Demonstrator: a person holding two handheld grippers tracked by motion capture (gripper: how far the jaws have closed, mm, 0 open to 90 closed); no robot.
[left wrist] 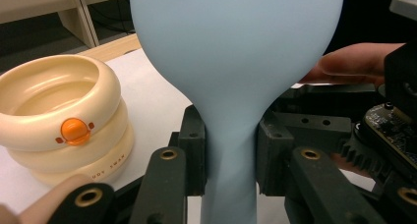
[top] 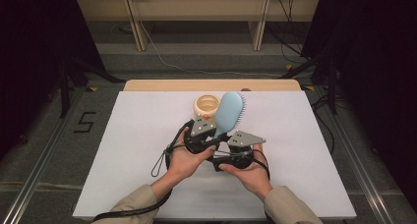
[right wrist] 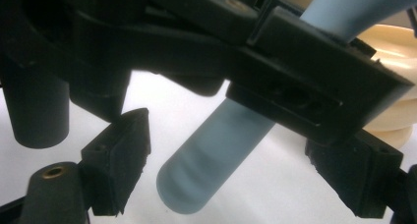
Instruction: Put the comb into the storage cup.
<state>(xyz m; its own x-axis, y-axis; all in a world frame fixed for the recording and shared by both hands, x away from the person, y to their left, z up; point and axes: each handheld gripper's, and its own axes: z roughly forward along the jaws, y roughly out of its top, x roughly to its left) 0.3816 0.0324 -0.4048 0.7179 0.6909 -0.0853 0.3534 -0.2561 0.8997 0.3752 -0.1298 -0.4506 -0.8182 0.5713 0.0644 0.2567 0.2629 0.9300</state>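
A light blue hairbrush (top: 230, 111) stands tilted above the white table, its bristles facing right. My left gripper (top: 216, 135) is shut on the narrow neck of the brush (left wrist: 236, 52), with both pads (left wrist: 194, 145) pressed against it. The right gripper (top: 223, 149) sits just below and to the right, held open. In the right gripper view, the rounded end of the brush handle (right wrist: 206, 170) hangs between the spread jaws of that gripper (right wrist: 236, 172) without touching either pad (right wrist: 123, 160). A cream ringed cup (top: 207, 105) with an orange duck beak (left wrist: 74, 129) stands right behind the brush.
The white table board (top: 142, 145) has free room to the left and right of the hands. The wooden edge (top: 162, 84) lies at its far side, with shelving legs and cables on the floor beyond. A cable (top: 162, 160) trails from the left gripper.
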